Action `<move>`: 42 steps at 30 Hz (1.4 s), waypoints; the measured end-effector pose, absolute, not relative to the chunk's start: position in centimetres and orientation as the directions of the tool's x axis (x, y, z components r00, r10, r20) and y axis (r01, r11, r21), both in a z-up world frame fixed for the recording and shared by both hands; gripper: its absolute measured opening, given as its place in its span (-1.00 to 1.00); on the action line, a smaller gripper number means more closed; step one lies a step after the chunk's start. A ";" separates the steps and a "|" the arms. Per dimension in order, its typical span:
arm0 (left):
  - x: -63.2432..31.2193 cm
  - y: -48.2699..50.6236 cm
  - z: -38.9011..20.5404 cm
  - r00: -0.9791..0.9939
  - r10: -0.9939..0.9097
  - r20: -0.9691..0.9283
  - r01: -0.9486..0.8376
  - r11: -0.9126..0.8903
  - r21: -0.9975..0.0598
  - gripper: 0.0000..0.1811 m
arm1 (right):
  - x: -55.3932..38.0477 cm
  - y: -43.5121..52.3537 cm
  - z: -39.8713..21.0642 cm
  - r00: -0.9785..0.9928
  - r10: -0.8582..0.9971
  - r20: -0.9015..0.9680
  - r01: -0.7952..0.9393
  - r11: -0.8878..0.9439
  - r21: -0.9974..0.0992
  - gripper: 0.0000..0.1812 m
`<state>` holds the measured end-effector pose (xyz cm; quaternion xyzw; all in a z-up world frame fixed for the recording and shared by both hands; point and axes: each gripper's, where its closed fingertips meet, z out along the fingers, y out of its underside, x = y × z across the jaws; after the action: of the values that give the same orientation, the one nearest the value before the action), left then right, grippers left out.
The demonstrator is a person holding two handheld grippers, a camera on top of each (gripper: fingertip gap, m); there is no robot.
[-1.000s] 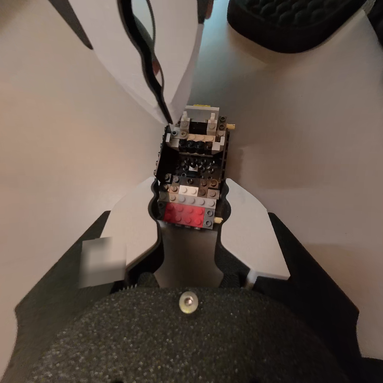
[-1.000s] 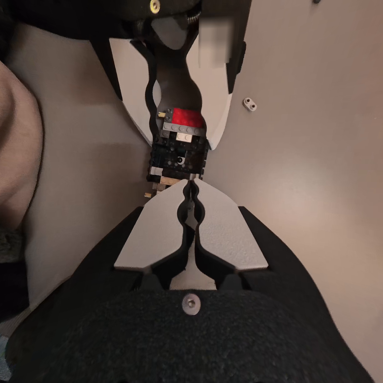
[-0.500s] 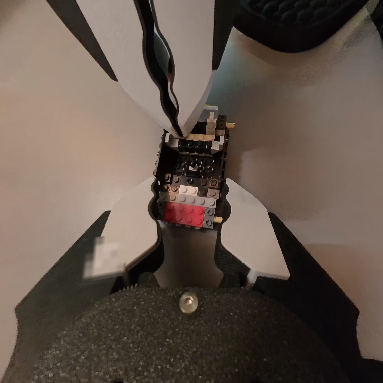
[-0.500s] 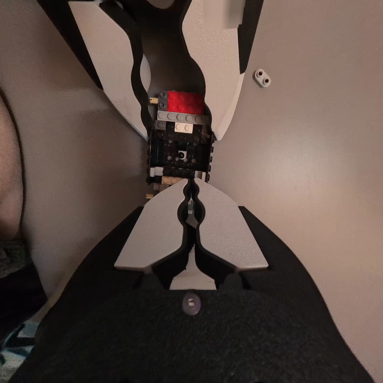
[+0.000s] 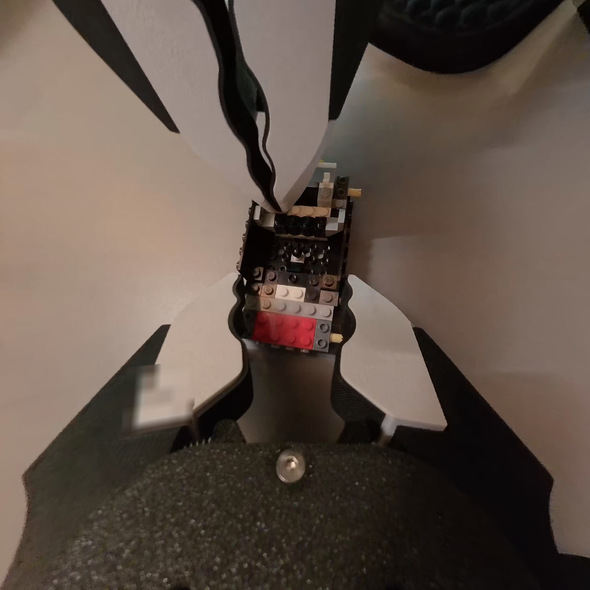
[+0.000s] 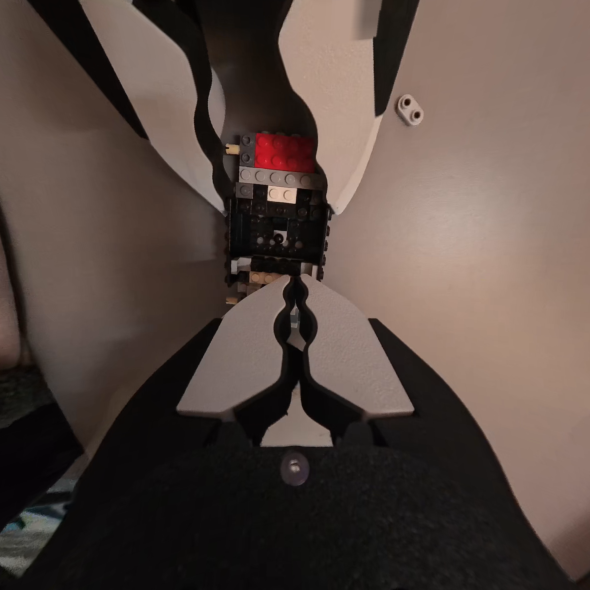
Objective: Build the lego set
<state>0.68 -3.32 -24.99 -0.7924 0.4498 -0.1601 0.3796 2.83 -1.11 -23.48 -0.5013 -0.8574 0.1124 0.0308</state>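
Observation:
A mostly black lego model [image 5: 297,255] with a red brick [image 5: 284,332] at one end lies between the fingers of my left gripper [image 5: 293,277], which is shut on that end. In the right wrist view the model [image 6: 277,230] lies ahead, with the left gripper [image 6: 279,209] beyond it. My right gripper [image 6: 293,277] is shut, and its tips rest on the model's other end, by the tan plate. It also shows in the left wrist view [image 5: 277,209]. A pale piece shows through the hollow between its fingers; I cannot tell whether it is gripped.
A small light grey two-hole piece [image 6: 410,115] lies loose on the pale table [image 6: 463,287] to the right of the model. A black padded object [image 5: 463,32] sits at the far right in the left wrist view. There is about 4 centimetres between the tips of the two grippers.
My right gripper has moved from beside the model's far end onto it, covering one of the two grey uprights there. The left gripper still holds the model.

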 end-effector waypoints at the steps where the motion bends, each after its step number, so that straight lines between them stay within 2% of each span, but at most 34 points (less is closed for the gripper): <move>1: 0.7 -3.3 -25.0 0.545 -0.834 -0.087 -0.590 -0.308 -0.746 -0.37 | 2.8 -1.1 -23.4 -0.483 0.874 -0.055 0.855 0.457 -0.246 -1.00; 3: 0.7 -3.3 -24.9 0.545 -0.834 -0.087 -0.590 -0.308 -0.746 -0.37 | 3.2 -1.0 -23.0 -0.455 0.889 -0.055 0.855 0.419 -0.305 -1.00; 5: 0.7 -3.3 -24.9 0.545 -0.834 -0.088 -0.590 -0.307 -0.746 -0.37 | 3.1 -1.0 -20.9 -0.391 0.914 -0.111 0.845 0.308 -0.437 -1.00; 8: 0.7 -3.3 -24.9 0.547 -0.832 -0.090 -0.591 -0.307 -0.746 -0.37 | 4.1 0.5 -18.9 -0.313 0.943 -0.112 0.802 0.199 -0.564 -0.99; 9: 0.7 -3.3 -24.9 0.546 -0.833 -0.091 -0.592 -0.306 -0.746 -0.37 | 4.5 0.8 -18.9 -0.298 0.949 -0.108 0.787 0.180 -0.591 -0.87; 11: 0.7 -3.3 -24.9 0.545 -0.832 -0.098 -0.595 -0.302 -0.745 -0.37 | 5.1 0.9 -19.8 -0.273 0.957 -0.101 0.768 0.154 -0.621 -0.80; 17: 0.8 -3.1 -24.8 0.547 -0.828 -0.122 -0.599 -0.285 -0.749 -0.37 | 3.8 0.7 -21.6 -0.270 0.961 -0.066 0.673 0.140 -0.726 -0.83; 24: 1.1 -3.0 -24.8 0.542 -0.832 -0.120 -0.598 -0.281 -0.750 -0.37 | 3.2 1.0 -22.5 -0.371 0.911 -0.181 0.679 0.133 -0.722 -0.86; 28: 1.1 -3.1 -24.8 0.539 -0.835 -0.113 -0.595 -0.282 -0.752 -0.37 | 3.1 0.9 -23.2 -0.422 0.893 -0.155 0.684 0.201 -0.701 -0.86; 35: 1.2 -3.1 -24.9 0.538 -0.837 -0.104 -0.591 -0.286 -0.754 -0.37 | 3.0 0.5 -22.8 -0.445 0.876 -0.184 0.686 0.203 -0.698 -0.85; 42: 1.2 -3.2 -24.9 0.541 -0.835 -0.102 -0.591 -0.291 -0.753 -0.37 | 2.8 0.5 -23.3 -0.444 0.884 -0.145 0.739 0.269 -0.617 -0.87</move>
<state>1.25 -3.21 -24.89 -0.7877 0.4525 -0.1578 0.3870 2.84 0.50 -23.28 -0.5149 -0.7884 0.3165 0.1146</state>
